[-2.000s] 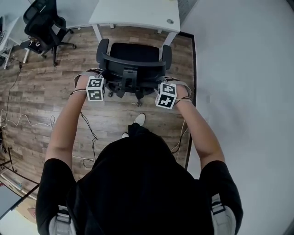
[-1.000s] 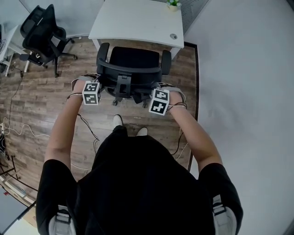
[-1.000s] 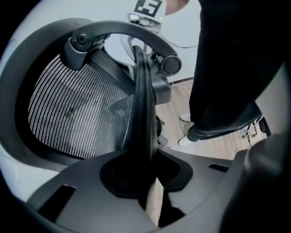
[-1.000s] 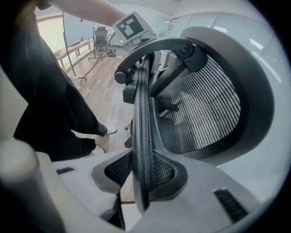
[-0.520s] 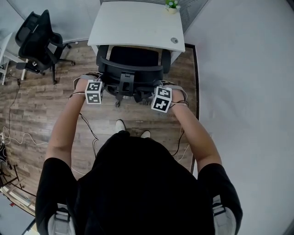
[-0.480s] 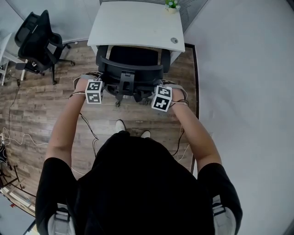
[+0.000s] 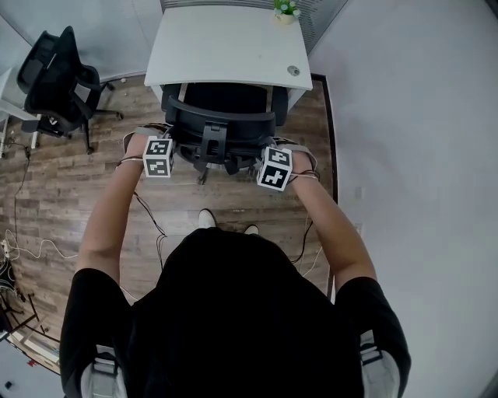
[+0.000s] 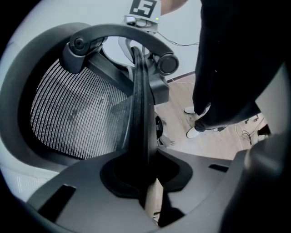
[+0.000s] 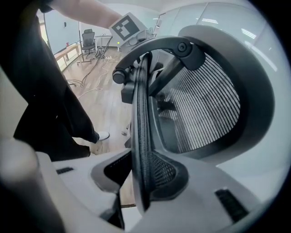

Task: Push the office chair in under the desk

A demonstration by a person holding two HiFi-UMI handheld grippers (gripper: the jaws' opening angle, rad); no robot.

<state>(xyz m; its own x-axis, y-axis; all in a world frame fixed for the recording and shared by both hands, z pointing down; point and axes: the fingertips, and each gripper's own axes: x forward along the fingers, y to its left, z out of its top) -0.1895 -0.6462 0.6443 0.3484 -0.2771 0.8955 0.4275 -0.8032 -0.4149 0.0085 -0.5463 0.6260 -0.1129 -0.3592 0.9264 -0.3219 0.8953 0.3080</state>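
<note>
I stand at the near side of the chair [image 7: 222, 101] with one gripper on each end of its back. My left gripper [image 8: 146, 168] is clamped on the left part of the back's rim. Its jaws are only a little apart, with the thin dark rim pinched between them. My right gripper [image 9: 138, 177] has the right part of the rim between its jaws, which have just been opening. The rim leans on one jaw and a gap shows beside the other, so that grip is loose.

The chair faces the white desk [image 7: 226, 47]. The far part of its seat is already under the desk's near edge. The back and both armrests stick out on the near side, over the wood floor [image 7: 70, 186]. The chair sits between the desk's legs, roughly centred on the desk.

A small plant [image 7: 285, 9] stands at the far edge of the desk. A second chair [image 7: 54, 78] is at the far left, well apart from mine. A pale wall [image 7: 405, 155] runs along the right, and thin cables [image 7: 31, 249] trail over the floor at the left.
</note>
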